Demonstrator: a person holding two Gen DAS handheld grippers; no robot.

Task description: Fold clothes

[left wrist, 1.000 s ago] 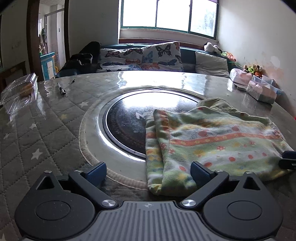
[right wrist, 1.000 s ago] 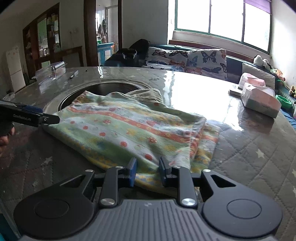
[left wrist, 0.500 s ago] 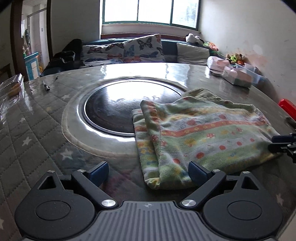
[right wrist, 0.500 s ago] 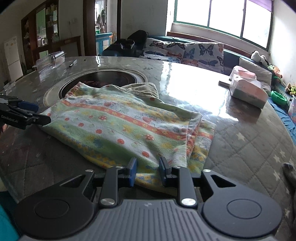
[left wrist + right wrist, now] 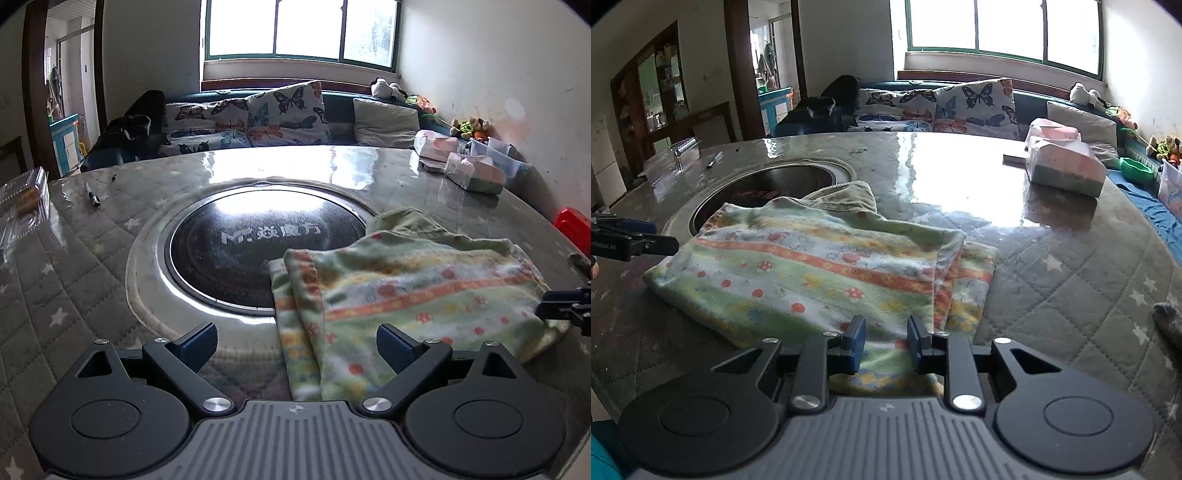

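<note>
On the quilted table (image 5: 1071, 280), half over the inset cooktop (image 5: 258, 240), your folded garment (image 5: 820, 273) lies flat. Left gripper (image 5: 295, 341) stands wide, empty. Right gripper (image 5: 882, 341) narrow, nothing pinched. Judged between folds: next, pinch one edge with each gripper.

Counted one folded green striped fleece garment (image 5: 820, 273) on one round quilted grey table (image 5: 1071, 280). One black round inset cooktop (image 5: 255, 251) at centre. One black marker pen (image 5: 92, 195). One clear plastic box (image 5: 22, 199). Two wrapped pink tissue packs (image 5: 1063, 162). Two butterfly-print cushions (image 5: 284, 114), one plain grey cushion (image 5: 384, 118). One red plastic stool (image 5: 574, 225).
</note>
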